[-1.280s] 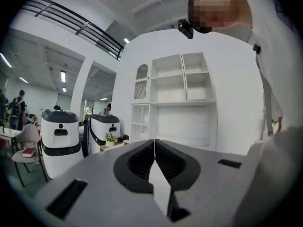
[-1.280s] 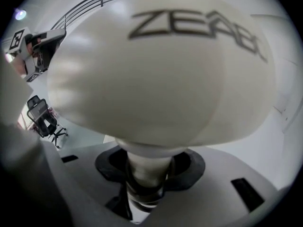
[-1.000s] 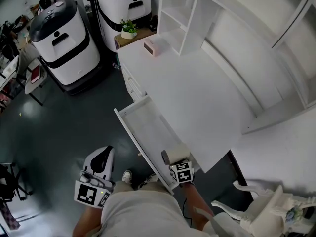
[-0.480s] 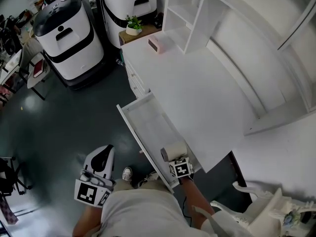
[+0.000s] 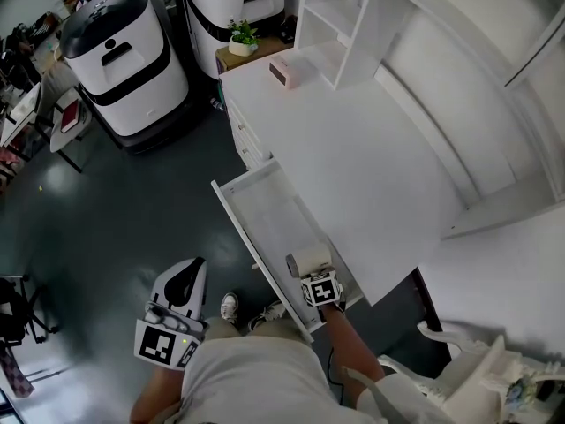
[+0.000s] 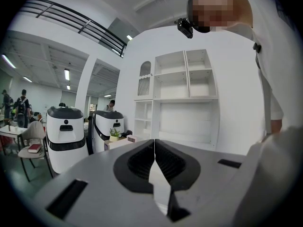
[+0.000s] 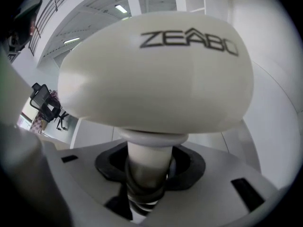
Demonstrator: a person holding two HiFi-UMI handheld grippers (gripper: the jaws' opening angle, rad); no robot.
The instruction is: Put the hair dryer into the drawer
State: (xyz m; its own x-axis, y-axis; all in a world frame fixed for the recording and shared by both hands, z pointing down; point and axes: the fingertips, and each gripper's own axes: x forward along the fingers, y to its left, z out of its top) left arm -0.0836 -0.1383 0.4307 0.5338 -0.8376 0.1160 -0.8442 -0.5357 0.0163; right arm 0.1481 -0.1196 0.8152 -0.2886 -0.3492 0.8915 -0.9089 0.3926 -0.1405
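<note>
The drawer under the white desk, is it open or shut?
Open. The drawer sticks out from the desk, its white inside showing, and the right gripper holds the hair dryer at its near end.

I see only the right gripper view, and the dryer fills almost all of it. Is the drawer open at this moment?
Observer: Yes. In the head view the drawer stands pulled out from the desk.
Operator: Where is my load compared to it?
Observer: The dryer is over the drawer's near end, with its handle in the right gripper.
Operator: And my other hand?
Observer: The left gripper is shut with nothing in it, over the floor to the left of the drawer.
</note>
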